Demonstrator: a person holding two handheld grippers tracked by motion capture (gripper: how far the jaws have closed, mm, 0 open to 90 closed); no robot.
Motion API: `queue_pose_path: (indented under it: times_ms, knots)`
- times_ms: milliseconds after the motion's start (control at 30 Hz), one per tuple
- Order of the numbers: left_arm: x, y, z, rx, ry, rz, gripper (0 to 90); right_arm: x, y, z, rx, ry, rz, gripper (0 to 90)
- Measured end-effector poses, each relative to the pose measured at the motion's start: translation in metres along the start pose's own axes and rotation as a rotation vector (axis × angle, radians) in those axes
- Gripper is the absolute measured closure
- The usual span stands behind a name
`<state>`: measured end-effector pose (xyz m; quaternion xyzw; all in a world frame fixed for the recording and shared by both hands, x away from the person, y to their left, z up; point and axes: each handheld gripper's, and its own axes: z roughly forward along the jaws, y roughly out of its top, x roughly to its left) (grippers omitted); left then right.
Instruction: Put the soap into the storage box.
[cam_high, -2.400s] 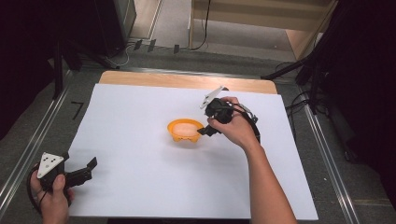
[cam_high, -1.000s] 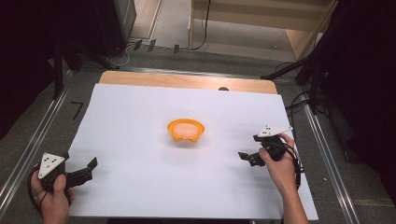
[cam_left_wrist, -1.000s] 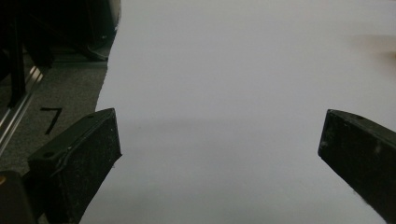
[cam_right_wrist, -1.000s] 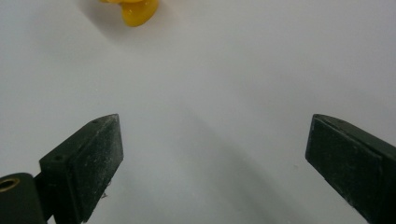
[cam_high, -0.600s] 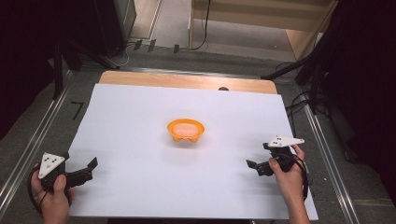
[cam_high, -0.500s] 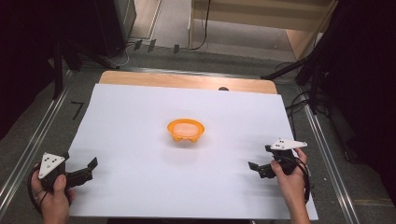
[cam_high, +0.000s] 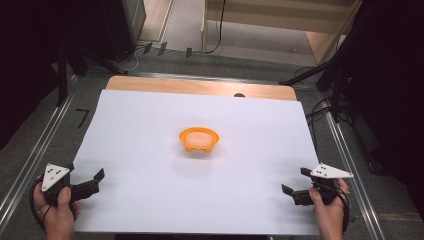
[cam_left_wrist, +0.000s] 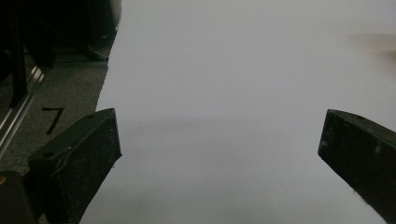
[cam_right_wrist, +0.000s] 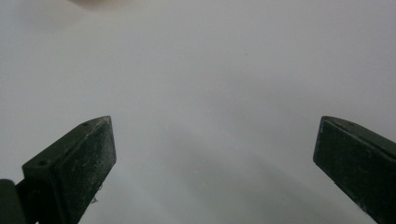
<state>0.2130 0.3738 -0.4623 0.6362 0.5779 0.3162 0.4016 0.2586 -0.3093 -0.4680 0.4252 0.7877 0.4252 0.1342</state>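
An orange bowl (cam_high: 199, 140) stands upright in the middle of the white sheet (cam_high: 150, 120), with something pale inside it. My left gripper (cam_high: 95, 181) rests at the sheet's near left corner, held in a hand, open and empty; in the left gripper view its jaws (cam_left_wrist: 219, 144) stand wide over bare sheet. My right gripper (cam_high: 295, 181) is at the near right corner, far from the bowl, pointing left. Its jaws have just been opening to full width, and the right gripper view shows nothing between them (cam_right_wrist: 215, 149).
The sheet covers a wooden table (cam_high: 200, 86) whose far edge shows, with a small dark knob (cam_high: 239, 95) on it. Metal rails (cam_high: 35, 150) run along both sides. Cables and stands (cam_high: 320, 75) lie on the floor behind.
The right gripper left the bowl's rim and moved to the sheet's near right corner, still sliding toward the person. The bowl stays put. The left gripper has not moved.
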Motion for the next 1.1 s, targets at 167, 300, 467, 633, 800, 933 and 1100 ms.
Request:
queue_pose_path:
  times_ms: [167, 300, 467, 633, 800, 933, 1100]
  knots:
    - [0.0, 0.0, 0.0, 0.001, 0.0, 0.0, 0.0, -0.004, -0.016, -0.014, -0.016, -0.021, 0.022, 0.0]
    - [0.0, 0.0, 0.0, 0.001, 0.002, 0.002, 0.0, -0.007, -0.027, -0.019, -0.03, -0.027, 0.038, 0.0]
    - [0.0, 0.0, 0.0, 0.0, 0.003, 0.001, 0.0, -0.008, -0.04, -0.024, -0.052, -0.021, 0.036, 0.0]
    - [0.0, 0.0, 0.0, -0.002, 0.004, -0.003, 0.0, -0.01, -0.045, -0.029, -0.093, -0.046, 0.047, 0.0]
    - [0.0, 0.0, 0.0, -0.001, 0.0, -0.004, 0.0, -0.007, -0.051, -0.035, -0.181, -0.085, 0.055, 0.0]
    - [0.001, 0.0, 0.0, 0.0, -0.003, -0.007, 0.0, -0.009, -0.053, -0.035, -0.187, -0.085, 0.075, 0.0]
    - [0.001, 0.0, 0.001, 0.006, -0.005, -0.013, 0.0, -0.007, -0.051, -0.03, -0.133, -0.091, 0.044, 8.4]
